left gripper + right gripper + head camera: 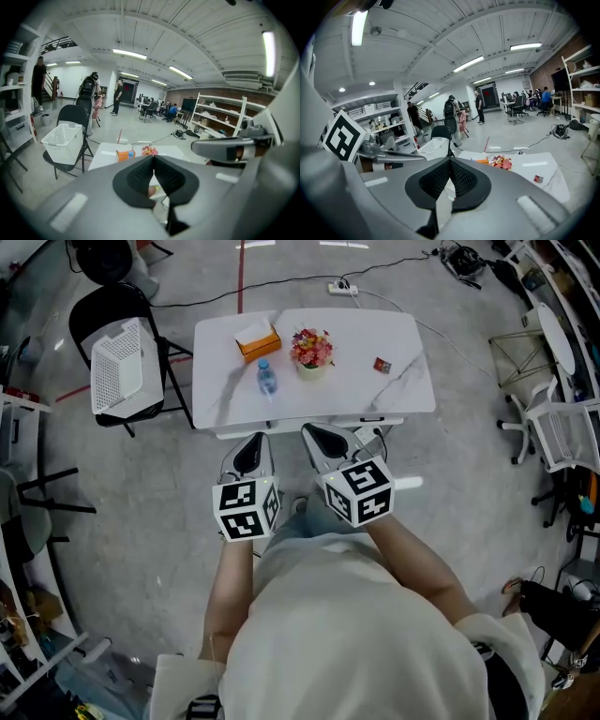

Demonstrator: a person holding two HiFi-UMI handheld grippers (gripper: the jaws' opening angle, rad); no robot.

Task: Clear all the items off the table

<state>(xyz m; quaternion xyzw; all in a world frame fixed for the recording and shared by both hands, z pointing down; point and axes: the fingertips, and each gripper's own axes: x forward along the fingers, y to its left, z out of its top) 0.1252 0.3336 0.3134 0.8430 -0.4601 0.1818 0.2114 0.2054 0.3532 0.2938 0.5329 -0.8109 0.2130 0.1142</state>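
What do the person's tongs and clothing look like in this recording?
The left tongs and right tongs are matching: grey shells, black ribbed pads tapering to a point, each topped by a white cube with black square markers. No cables show on them. The person wears a pale cream short-sleeved top.

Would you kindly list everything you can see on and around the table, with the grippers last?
table: one, white marbled, ahead of the person
tissue box: one, orange, table's far left
water bottle: one, clear and blue, nearer than the tissue box
flower pot: one, pink and red flowers, table's middle
small packet: one, red, table's right part
basket: one, white, on the chair
chair: one, black, left of the table
power strip: one, white, floor beyond the table
left gripper: grey, jaws shut, empty
right gripper: grey, jaws shut, empty
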